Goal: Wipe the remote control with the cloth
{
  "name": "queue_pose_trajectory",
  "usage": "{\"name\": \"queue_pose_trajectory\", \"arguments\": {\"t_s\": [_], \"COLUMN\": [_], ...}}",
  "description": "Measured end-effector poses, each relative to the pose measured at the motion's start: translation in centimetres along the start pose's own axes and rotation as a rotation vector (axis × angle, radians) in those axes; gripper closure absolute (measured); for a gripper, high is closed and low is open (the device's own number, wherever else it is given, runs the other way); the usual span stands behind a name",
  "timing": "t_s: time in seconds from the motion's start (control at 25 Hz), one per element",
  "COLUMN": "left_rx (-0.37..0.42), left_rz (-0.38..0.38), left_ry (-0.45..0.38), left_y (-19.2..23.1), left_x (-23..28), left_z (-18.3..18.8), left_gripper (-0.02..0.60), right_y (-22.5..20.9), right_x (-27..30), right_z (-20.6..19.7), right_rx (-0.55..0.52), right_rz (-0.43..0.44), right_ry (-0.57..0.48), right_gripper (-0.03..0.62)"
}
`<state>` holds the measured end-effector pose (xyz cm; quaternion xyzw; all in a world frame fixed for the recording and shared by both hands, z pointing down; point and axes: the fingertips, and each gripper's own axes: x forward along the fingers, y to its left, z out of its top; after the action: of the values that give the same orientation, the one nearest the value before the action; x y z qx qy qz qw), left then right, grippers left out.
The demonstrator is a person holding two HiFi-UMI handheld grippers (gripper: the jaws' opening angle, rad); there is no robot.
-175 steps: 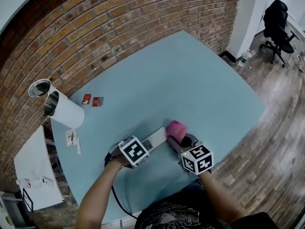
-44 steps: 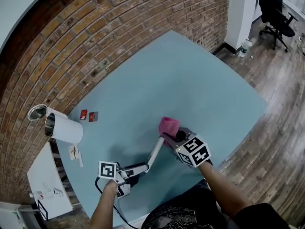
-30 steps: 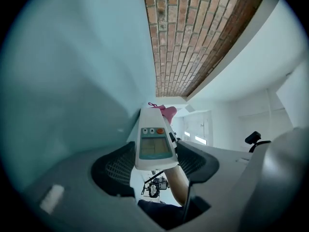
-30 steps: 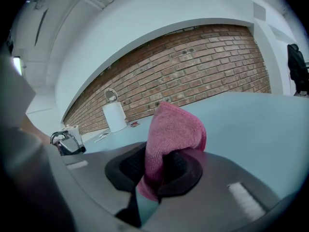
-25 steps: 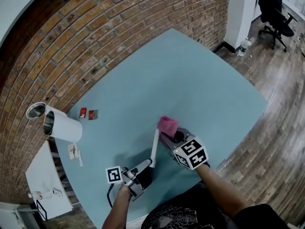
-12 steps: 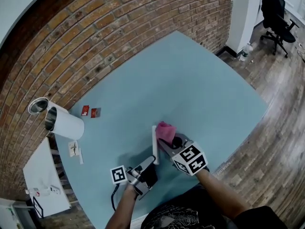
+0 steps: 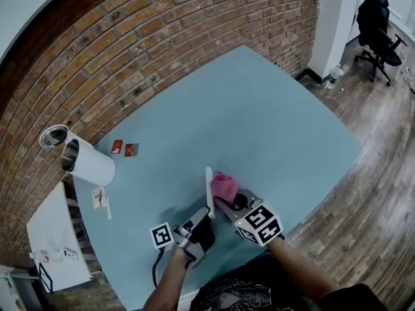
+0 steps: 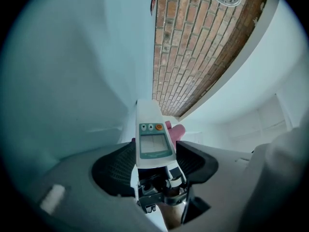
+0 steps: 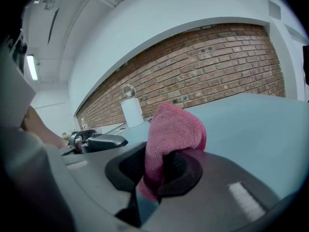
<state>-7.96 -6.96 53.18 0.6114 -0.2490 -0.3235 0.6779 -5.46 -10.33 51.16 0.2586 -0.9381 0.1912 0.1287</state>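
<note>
My left gripper (image 7: 202, 220) holds one end of the white remote control (image 7: 209, 192), which sticks out level over the blue table (image 7: 259, 109). In the left gripper view the remote (image 8: 153, 134) shows its small screen and buttons between the pads; the left gripper (image 8: 154, 154) is closing its jaws on it. My right gripper (image 7: 228, 201) is shut on a bunched pink cloth (image 7: 224, 186), right beside the remote's right side. The cloth (image 9: 174, 129) bulges out of the right gripper (image 9: 157, 168). Its tip (image 8: 176, 131) peeks from behind the remote.
A white cylinder (image 7: 87, 161) with a metal cup (image 7: 53, 136) lies at the table's left by the brick wall. Two small red packets (image 7: 124, 148) and paper slips (image 7: 98, 198) lie near it. A white side table (image 7: 55, 238) stands at the left, an office chair (image 7: 379, 18) far right.
The left gripper has swung the remote round so that it points straight away from me. The right gripper has brought the cloth leftward, close against the remote's side.
</note>
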Motion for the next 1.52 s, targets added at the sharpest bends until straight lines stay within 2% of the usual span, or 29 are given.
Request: {"name": "queue_pose_trajectory", "arguments": {"t_s": [0.24, 0.48, 0.88, 1.08, 1.24, 1.32, 1.44, 1.52], "left_rx": [0.003, -0.01, -0.033, -0.035, -0.034, -0.031, -0.017, 0.01], "left_rz": [-0.007, -0.023, -0.057, -0.062, -0.059, -0.057, -0.046, -0.027], "left_ry": [0.002, -0.042, -0.077, -0.078, -0.072, -0.068, -0.056, -0.033], "left_y": [0.2, 0.1, -0.3, -0.3, -0.4, -0.4, -0.3, -0.2], "left_x": [0.1, 0.4, 0.9, 0.8, 0.7, 0.6, 0.6, 0.6], "left_z": [0.0, 0.5, 1.0, 1.1, 1.2, 1.3, 1.5, 1.5], "left_gripper": [0.328, 0.327, 0.327, 0.327, 0.327, 0.327, 0.327, 0.327], "right_y": [0.7, 2.3, 4.1, 5.7, 6.0, 5.8, 5.0, 4.3], "right_x": [-0.5, -1.6, -2.8, -2.6, -2.4, -2.5, -2.7, -2.7], "right_z": [-0.7, -1.1, -0.9, -1.0, -1.1, -1.0, -1.2, -2.0], "right_rx": [0.03, 0.029, -0.009, -0.056, -0.053, -0.009, 0.173, 0.256], "right_rz": [0.001, 0.001, 0.005, 0.041, 0.057, 0.071, 0.108, 0.116], "right_ry": [0.001, 0.0, -0.004, 0.006, 0.011, -0.006, -0.033, -0.009], "right_gripper": [0.531, 0.531, 0.53, 0.53, 0.53, 0.531, 0.53, 0.53]}}
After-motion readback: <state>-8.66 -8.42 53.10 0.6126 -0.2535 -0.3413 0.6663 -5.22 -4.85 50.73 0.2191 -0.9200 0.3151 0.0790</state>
